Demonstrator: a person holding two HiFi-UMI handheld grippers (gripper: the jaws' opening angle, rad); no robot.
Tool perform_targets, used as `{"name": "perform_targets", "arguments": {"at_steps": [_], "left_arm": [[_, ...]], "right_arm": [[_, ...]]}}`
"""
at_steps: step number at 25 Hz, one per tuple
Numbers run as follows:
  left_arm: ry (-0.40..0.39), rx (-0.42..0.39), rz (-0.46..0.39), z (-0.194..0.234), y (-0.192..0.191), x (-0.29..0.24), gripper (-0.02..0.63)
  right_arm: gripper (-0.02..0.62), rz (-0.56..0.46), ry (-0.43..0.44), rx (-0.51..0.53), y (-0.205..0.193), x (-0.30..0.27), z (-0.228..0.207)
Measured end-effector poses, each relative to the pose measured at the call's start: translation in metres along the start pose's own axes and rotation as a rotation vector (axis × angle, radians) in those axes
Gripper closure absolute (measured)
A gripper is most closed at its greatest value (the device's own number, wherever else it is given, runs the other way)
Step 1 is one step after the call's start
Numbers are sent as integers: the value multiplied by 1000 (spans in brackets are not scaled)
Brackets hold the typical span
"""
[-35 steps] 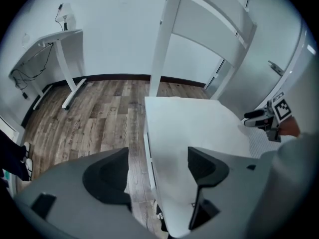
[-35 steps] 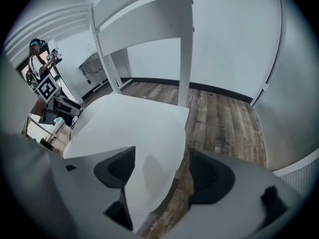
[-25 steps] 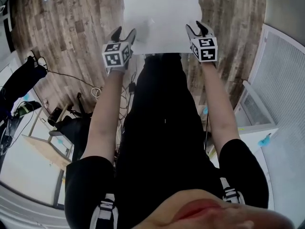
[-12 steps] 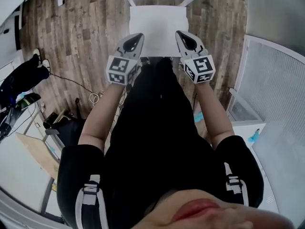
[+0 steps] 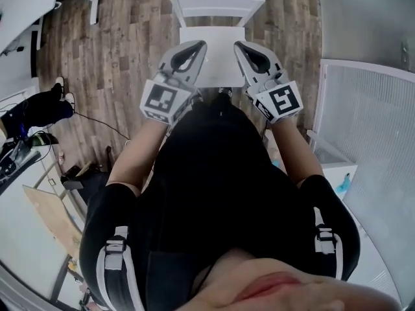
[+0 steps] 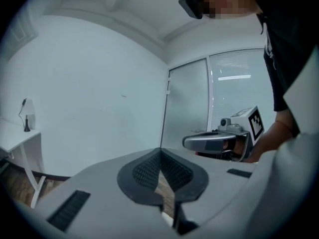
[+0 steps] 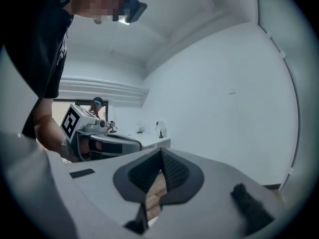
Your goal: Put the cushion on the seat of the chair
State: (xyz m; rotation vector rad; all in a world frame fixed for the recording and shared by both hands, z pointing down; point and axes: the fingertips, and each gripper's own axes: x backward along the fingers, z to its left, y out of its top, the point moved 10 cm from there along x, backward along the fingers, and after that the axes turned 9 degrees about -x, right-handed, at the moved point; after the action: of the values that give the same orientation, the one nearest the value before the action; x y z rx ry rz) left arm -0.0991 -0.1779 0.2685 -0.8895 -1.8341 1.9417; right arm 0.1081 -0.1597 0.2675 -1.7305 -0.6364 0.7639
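A white chair (image 5: 217,6) stands on the wooden floor straight ahead of me, far below. A white square cushion (image 5: 214,60) lies on its seat. Both grippers are held high, close to my head and well above the chair. The left gripper (image 5: 198,46) is shut with nothing in it, and its pads meet at the tip in the left gripper view (image 6: 160,151). The right gripper (image 5: 238,46) is also shut and empty, its tips together in the right gripper view (image 7: 161,151). Each gripper view shows the other gripper beside it, pointing almost level at a white wall.
A white desk (image 5: 19,5) stands at the far left, with dark bags (image 5: 39,109) and cables on the floor below it. A white mesh panel (image 5: 369,109) and a low cabinet (image 5: 337,167) close off the right side. A small lamp (image 6: 25,121) sits on a white table.
Both grippers let go of the cushion's near corners, shut empty and rose steeply towards my head. The cushion stays on the chair seat, which now looks smaller and farther below.
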Motion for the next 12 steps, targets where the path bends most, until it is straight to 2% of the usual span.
{"name": "perform_targets", "arguments": {"at_steps": [5, 12], "left_arm": [[-7, -52, -72, -13, 42, -2, 595], [-11, -63, -103, -24, 66, -5, 595]], "right_arm": [[580, -76, 16, 54, 39, 14, 7], [580, -118, 21, 70, 63, 27, 4]]}}
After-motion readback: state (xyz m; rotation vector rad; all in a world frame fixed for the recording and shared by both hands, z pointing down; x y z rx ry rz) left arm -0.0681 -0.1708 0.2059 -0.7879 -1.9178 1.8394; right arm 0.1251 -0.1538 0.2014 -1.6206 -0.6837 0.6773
